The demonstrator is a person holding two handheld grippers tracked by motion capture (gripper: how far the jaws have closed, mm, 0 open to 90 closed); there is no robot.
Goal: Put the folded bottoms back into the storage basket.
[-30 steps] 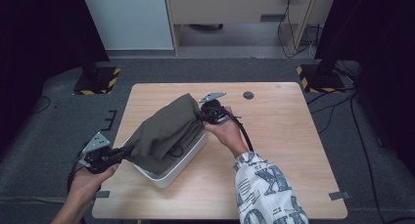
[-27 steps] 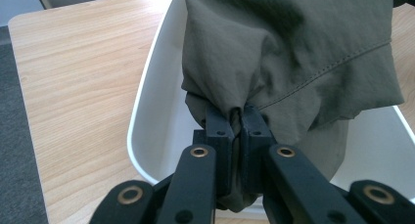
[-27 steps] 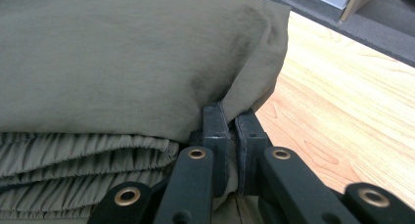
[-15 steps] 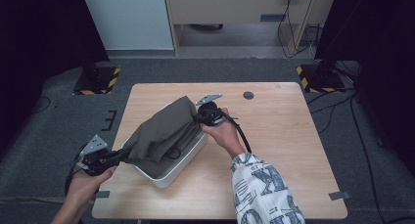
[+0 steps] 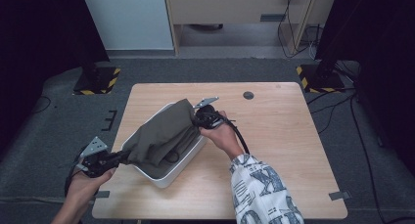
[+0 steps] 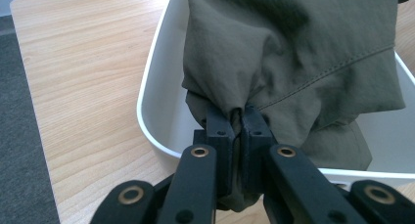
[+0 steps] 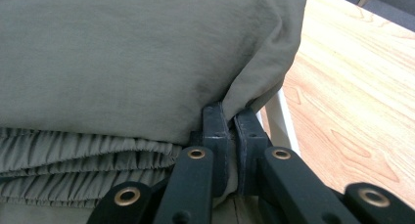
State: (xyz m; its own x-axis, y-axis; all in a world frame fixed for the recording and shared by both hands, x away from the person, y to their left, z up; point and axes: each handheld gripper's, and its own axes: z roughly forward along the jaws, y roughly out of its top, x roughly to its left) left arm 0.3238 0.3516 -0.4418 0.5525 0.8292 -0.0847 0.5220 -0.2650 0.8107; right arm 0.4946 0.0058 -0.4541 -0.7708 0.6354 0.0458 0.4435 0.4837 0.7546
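Little has moved since the earlier frames: the olive-green garment (image 5: 164, 136) hangs stretched between the two grippers much as it did, its lower end only slightly nearer the table's near-left edge than a second ago. In the high view, the left gripper (image 5: 121, 157) sits off the near-left corner of the wooden table (image 5: 288, 136), held in the person's left hand (image 5: 85, 185). Its jaws are pinched tight on a bunched corner of the cloth, as the left gripper view shows, with fabric squeezed between the two black pads (image 6: 219, 126). The right gripper (image 5: 198, 120) is over the far side of the white plastic tub (image 5: 169, 177), gripped by the right hand (image 5: 222, 136), whose sleeve is patterned black and white. Its jaws are likewise clamped closed on a fold of the garment's edge; the right gripper view shows an elastic, gathered waistband (image 7: 83, 155) just below that hold. The garment spans the tub diagonally, draped above and partly into it. A small dark round disc (image 5: 248, 95) lies on the table, well apart.
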